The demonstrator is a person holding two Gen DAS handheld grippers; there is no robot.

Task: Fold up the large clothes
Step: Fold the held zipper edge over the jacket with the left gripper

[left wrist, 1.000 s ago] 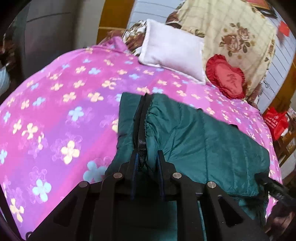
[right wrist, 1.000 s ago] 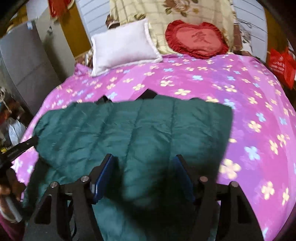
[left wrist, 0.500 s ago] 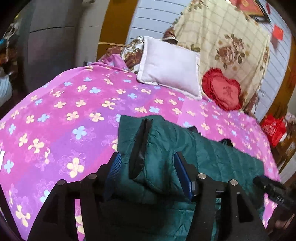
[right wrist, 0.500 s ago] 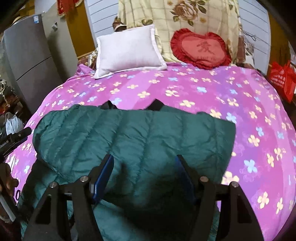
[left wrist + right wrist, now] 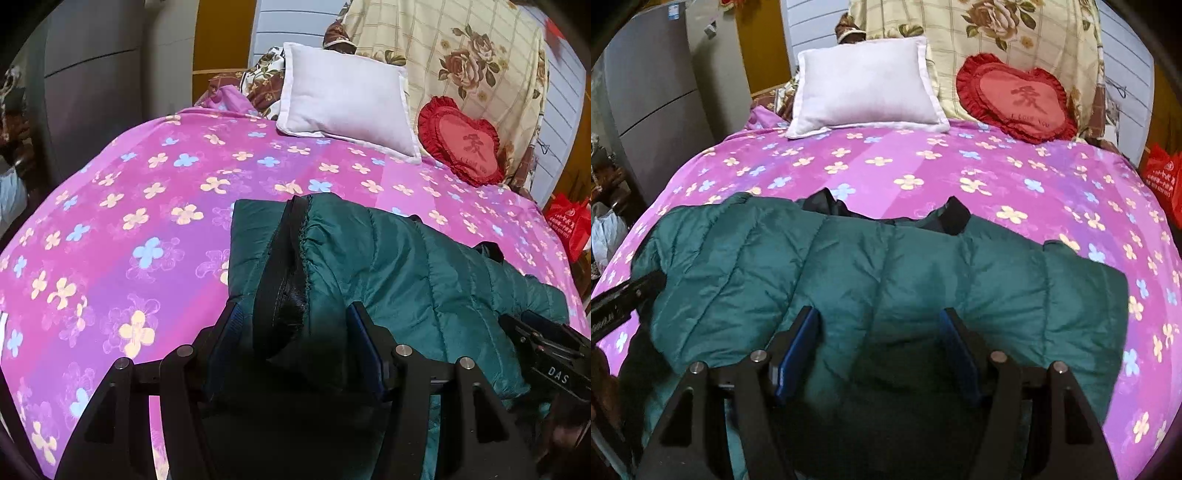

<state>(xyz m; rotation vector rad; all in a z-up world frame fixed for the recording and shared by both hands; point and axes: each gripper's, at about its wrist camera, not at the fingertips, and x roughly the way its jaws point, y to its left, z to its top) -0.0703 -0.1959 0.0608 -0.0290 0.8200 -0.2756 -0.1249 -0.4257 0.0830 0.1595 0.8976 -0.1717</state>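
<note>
A dark green quilted jacket (image 5: 406,266) lies folded over on the pink flowered bedspread (image 5: 129,221). Its black zipper edge (image 5: 280,273) runs toward me. My left gripper (image 5: 293,332) is open above that edge, which lies loose between the blue pads without being pressed. In the right wrist view the jacket (image 5: 886,266) spreads wide across the bedspread (image 5: 997,173). My right gripper (image 5: 879,332) hangs open over its near middle and holds nothing. Each gripper shows at the other view's edge: the right gripper (image 5: 546,354), the left gripper (image 5: 620,299).
A white pillow (image 5: 864,88) and a red heart cushion (image 5: 1015,99) lean against a floral quilt at the head of the bed. A grey fridge (image 5: 653,110) stands to the left. A red bag (image 5: 1161,177) sits beyond the right edge.
My left gripper went from shut on the zipper edge to open and drew back a little. My right gripper stayed open and shifted sideways over the jacket.
</note>
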